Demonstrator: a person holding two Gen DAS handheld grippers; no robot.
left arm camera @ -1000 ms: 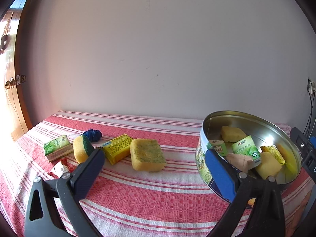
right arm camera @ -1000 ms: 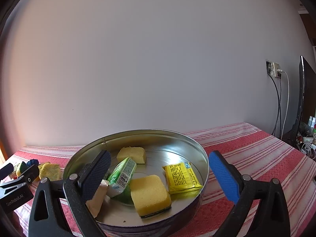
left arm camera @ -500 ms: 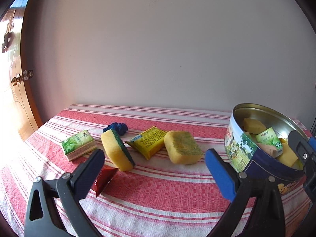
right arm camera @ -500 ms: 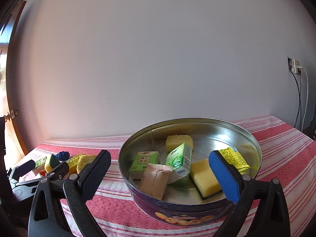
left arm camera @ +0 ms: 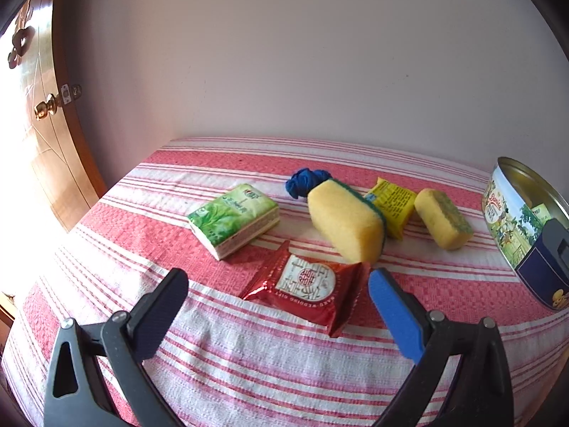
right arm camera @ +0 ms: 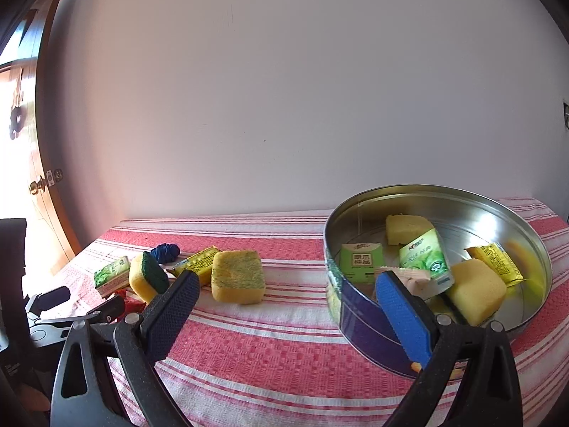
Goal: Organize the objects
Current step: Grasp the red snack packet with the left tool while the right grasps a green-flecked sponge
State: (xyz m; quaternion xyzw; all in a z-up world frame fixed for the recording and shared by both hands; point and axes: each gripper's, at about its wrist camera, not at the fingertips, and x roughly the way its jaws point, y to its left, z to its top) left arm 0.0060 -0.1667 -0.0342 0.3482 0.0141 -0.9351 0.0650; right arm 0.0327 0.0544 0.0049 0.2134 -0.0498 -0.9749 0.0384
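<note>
My left gripper (left arm camera: pixel 277 283) is open, its fingers on either side of a red snack packet (left arm camera: pixel 307 288) lying on the striped cloth, not touching it. Beyond lie a green tissue pack (left arm camera: pixel 233 220), a yellow sponge on its edge (left arm camera: pixel 345 226), a blue cloth ball (left arm camera: pixel 304 181), a yellow sachet (left arm camera: pixel 393 201) and a second sponge (left arm camera: pixel 442 219). My right gripper (right arm camera: pixel 284 286) is open and empty, left of the round tin (right arm camera: pixel 359 320), which holds sponges, green packs and a yellow sachet (right arm camera: pixel 496 261). The loose sponge (right arm camera: pixel 238 275) lies ahead of it.
The table with the red-and-white striped cloth (left arm camera: pixel 284 356) stands against a pale wall. A wooden door with a brass knob (left arm camera: pixel 46 108) is at the left. The tin's side (left arm camera: pixel 515 224) shows at the right edge of the left wrist view, with the right gripper's body before it.
Both grippers have swung left. The left one has come closer to the loose items, and the red packet now lies between its fingers. The tin has shifted to the right in the right wrist view.
</note>
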